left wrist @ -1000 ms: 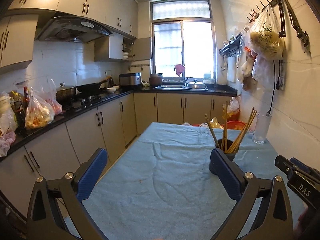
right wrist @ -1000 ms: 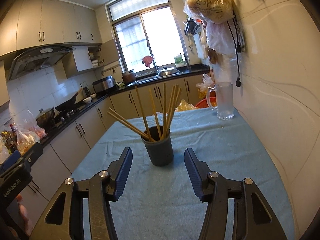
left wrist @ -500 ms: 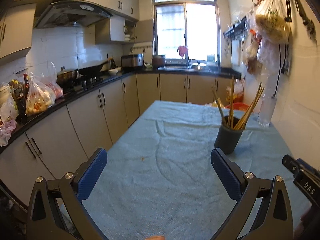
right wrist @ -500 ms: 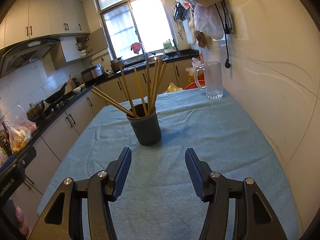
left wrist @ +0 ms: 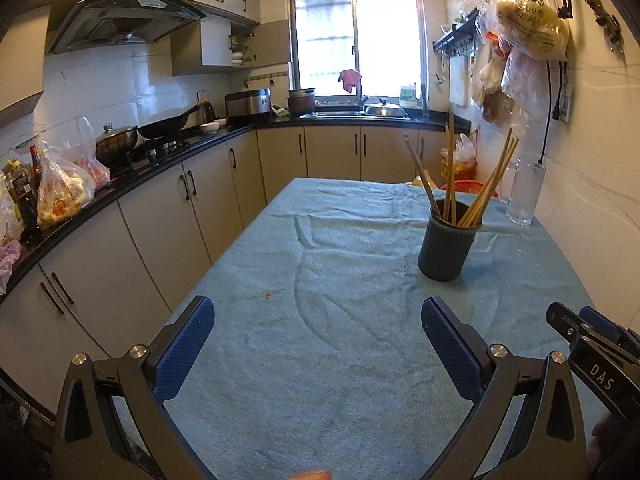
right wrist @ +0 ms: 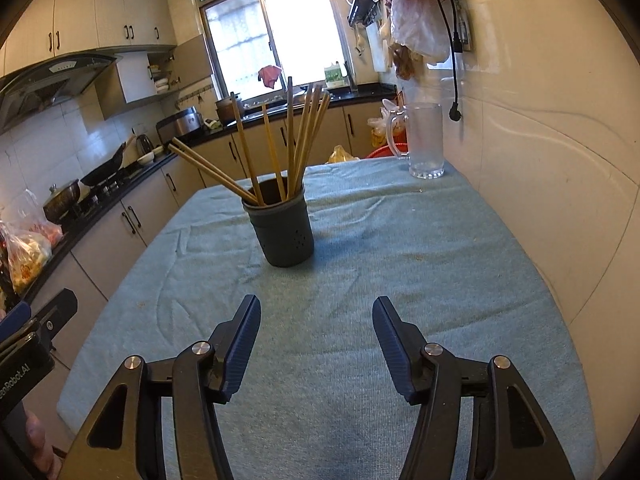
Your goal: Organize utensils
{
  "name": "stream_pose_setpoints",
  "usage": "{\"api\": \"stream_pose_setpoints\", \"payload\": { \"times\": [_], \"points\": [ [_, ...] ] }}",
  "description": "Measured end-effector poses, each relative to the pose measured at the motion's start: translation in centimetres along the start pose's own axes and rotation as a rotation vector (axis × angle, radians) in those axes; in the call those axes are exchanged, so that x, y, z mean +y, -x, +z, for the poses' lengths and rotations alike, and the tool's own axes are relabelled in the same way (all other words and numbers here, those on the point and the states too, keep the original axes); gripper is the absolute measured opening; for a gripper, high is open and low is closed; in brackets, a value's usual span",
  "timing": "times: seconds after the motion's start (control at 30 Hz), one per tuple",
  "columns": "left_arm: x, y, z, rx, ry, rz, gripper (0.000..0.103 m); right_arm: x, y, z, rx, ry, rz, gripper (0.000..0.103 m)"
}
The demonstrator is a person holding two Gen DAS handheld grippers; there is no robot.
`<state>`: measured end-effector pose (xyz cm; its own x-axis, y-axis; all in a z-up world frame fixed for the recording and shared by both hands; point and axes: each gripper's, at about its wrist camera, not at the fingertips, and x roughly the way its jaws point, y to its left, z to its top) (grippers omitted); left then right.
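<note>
1. On the table sits a blue cloth [right wrist: 420,280] that covers the top all the way to its edges.
2. Near the middle stands a dark holder [right wrist: 282,230], upright, with wooden chopsticks [right wrist: 298,140] poking out and leaning different ways.
3. The left gripper [left wrist: 318,326] hangs over the near end of the cloth. Its blue fingers [left wrist: 184,346] are far apart and hold nothing.
4. The right gripper [right wrist: 316,324] is also low over the near end. Its fingers [right wrist: 242,338] are apart too, with nothing between them.
5. The holder is well ahead of both grippers, with bare cloth all around it.
6. On the right side, the cloth runs up against a pale wall [right wrist: 540,140], so there is little room that way.
7. On the left side, the table edge drops to a narrow floor gap beside the cupboards [left wrist: 160,220].
8. A clear glass mug [right wrist: 426,142] stands at the far right corner, near the wall and well apart from the holder.
9. In the left view, only a corner of the right gripper shows, cut off by the picture edge.
10. The bottoms of the chopsticks are hidden inside the holder.
11. The bags [left wrist: 528,20] hanging on the wall are hard to make out inside.
</note>
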<state>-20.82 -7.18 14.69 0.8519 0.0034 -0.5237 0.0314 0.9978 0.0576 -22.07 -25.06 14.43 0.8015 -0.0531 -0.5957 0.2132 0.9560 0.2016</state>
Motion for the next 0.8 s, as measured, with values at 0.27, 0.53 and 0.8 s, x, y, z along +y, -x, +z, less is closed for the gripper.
{"api": "stream_pose_setpoints", "payload": {
  "times": [0.27,0.53,0.8],
  "points": [
    [-0.3,-1.0,-0.4,0.035,-0.006,-0.026,0.103,0.3,-0.8,-0.4,0.001,0.030,-0.035,0.063],
    [-0.5,-2.4,-0.9,0.082,-0.006,-0.050,0.103,0.7,-1.0,-0.5,-0.023,0.057,-0.058,0.065],
    [-0.7,-3.9,-1.4,0.142,-0.006,-0.086,0.103,0.8,-1.8,-0.8,-0.011,0.081,-0.067,0.067]
  ]
}}
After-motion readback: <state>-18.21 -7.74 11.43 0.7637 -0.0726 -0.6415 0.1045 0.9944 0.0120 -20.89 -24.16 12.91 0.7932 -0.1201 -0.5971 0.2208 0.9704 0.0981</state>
